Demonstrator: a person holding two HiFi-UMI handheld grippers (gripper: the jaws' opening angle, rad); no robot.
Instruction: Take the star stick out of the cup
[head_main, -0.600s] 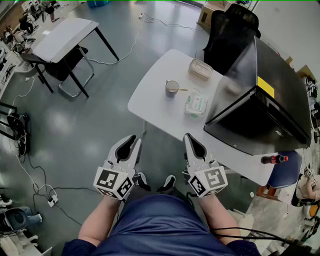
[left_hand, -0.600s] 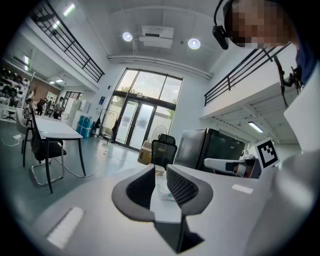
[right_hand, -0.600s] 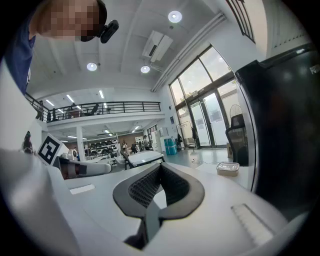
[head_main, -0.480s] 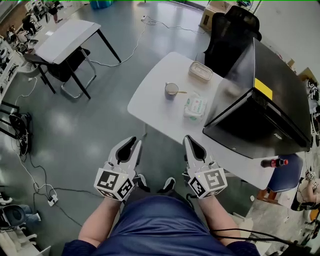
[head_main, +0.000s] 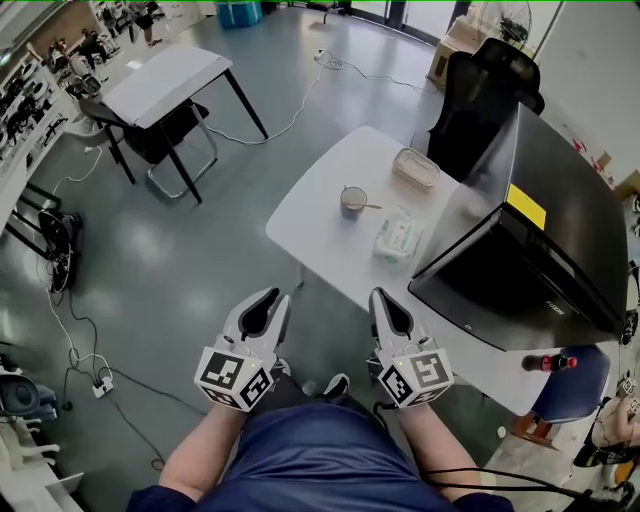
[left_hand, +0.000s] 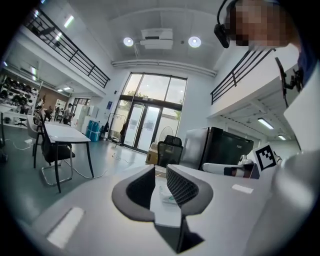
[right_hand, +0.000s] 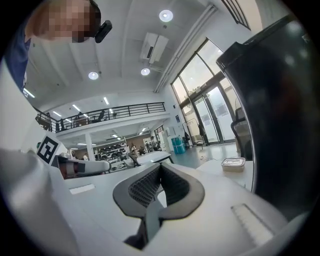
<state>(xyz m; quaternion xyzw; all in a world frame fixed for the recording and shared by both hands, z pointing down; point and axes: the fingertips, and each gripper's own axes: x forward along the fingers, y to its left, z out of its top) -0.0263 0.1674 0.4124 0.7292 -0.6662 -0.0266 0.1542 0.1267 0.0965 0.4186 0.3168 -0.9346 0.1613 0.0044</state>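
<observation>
Left fingers (left_hand: 182, 187) slightly apart, right fingers (right_hand: 144, 188) together, empty

White grippers (head_main: 272, 297), blue clothing (head_main: 320, 452)

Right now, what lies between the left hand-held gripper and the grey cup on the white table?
In the head view, only grey floor and bare white tabletop separate the left hand-held gripper from the grey cup.

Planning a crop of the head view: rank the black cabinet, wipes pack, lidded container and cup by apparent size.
1. black cabinet, by far.
2 and 3. wipes pack and lidded container look about alike; I won't rank them.
4. cup, smallest.
</observation>
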